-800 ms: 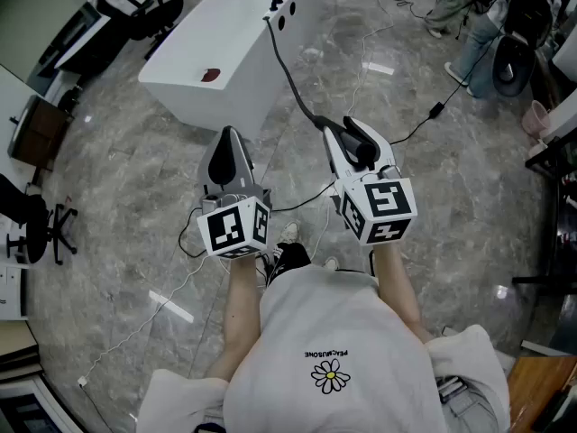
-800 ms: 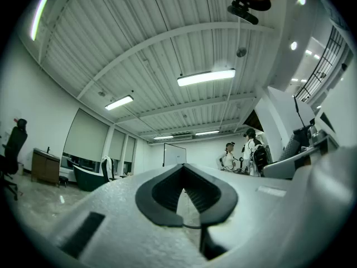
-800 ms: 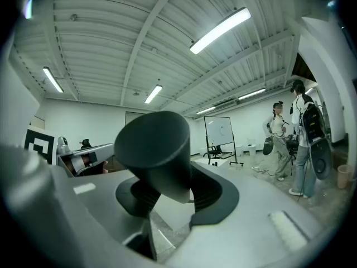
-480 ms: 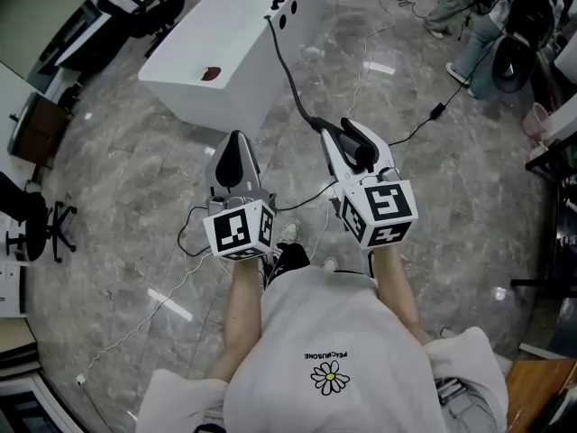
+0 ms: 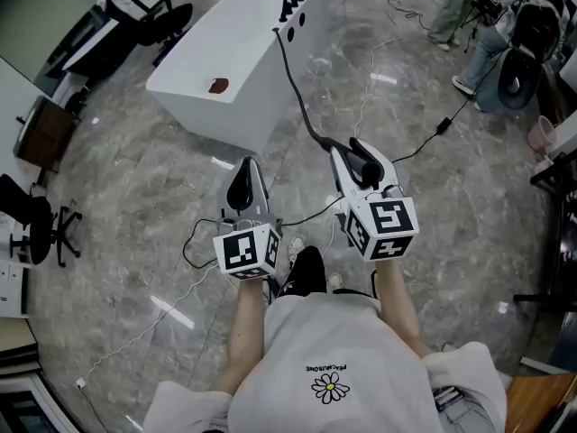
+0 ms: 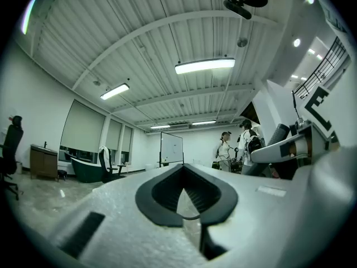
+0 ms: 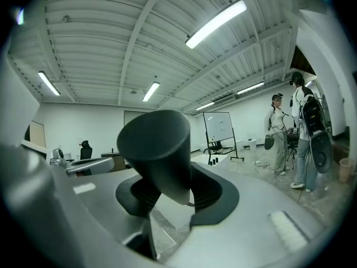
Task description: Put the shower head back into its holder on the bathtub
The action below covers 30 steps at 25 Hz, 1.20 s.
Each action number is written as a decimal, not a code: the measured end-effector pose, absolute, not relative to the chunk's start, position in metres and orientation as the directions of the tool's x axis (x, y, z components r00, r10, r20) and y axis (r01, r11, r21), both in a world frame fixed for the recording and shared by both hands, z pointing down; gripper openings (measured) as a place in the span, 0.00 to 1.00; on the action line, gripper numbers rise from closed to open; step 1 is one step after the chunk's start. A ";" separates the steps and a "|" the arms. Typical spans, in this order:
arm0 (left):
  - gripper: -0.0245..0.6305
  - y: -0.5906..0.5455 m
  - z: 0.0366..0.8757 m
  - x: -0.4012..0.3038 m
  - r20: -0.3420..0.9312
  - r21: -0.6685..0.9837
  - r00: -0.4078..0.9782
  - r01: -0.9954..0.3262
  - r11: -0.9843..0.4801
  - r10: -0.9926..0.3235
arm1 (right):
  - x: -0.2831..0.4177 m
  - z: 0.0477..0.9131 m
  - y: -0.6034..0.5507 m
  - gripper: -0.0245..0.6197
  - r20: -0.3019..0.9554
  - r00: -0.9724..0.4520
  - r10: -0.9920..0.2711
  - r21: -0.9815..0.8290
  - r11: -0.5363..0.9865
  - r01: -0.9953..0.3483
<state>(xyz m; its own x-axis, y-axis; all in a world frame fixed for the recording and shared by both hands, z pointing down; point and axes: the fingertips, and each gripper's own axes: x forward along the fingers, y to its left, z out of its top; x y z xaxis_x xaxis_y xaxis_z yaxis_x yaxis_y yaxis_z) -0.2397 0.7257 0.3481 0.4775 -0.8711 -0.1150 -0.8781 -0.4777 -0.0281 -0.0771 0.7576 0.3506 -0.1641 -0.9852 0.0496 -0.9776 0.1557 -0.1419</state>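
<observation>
A white bathtub (image 5: 236,70) stands on the marble floor ahead, with black taps and the holder (image 5: 287,4) on its far right rim. A black hose (image 5: 296,88) runs from there down to the black shower head (image 5: 364,157), which sits between the pads of my right gripper (image 5: 362,161). In the right gripper view the shower head (image 7: 157,150) fills the wide-set jaws, held level. My left gripper (image 5: 243,177) is to the left of it, shut and empty; the left gripper view shows its closed pads (image 6: 167,193) with nothing between them.
A small red object (image 5: 217,86) lies inside the tub. Cables (image 5: 198,242) trail over the floor near my feet (image 5: 306,264). Office chairs (image 5: 153,16) and desks stand at the left. People (image 5: 482,34) and gear are at the back right.
More of the tub's far end has come into view. Both grippers sit a little lower in the picture, the left one shifted right. The right gripper's hold on the shower head is unchanged.
</observation>
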 end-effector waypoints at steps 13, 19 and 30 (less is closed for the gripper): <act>0.04 0.593 0.404 -0.247 0.018 0.059 0.411 -0.910 -0.410 -0.911 | -0.068 0.393 0.619 0.25 0.203 -0.201 -0.958 -0.144 0.174 -0.974; 0.04 0.496 0.385 -0.250 -0.026 0.104 0.364 -0.925 -0.365 -0.931 | -0.060 0.367 0.522 0.25 0.189 -0.207 -0.960 -0.110 0.189 -0.976; 0.04 0.372 0.392 -0.225 0.001 0.106 0.377 -0.921 -0.375 -0.926 | -0.047 0.355 0.385 0.25 0.166 -0.230 -0.959 -0.095 0.216 -0.972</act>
<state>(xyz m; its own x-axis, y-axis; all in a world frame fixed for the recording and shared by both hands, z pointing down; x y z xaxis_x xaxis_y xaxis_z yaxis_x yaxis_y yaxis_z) -0.2246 0.3716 0.3922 0.3770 -0.9262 0.0008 -0.9210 -0.3748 0.1064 -0.0475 0.3850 0.3553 -0.2295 -0.9590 0.1662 -0.9717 0.2160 -0.0953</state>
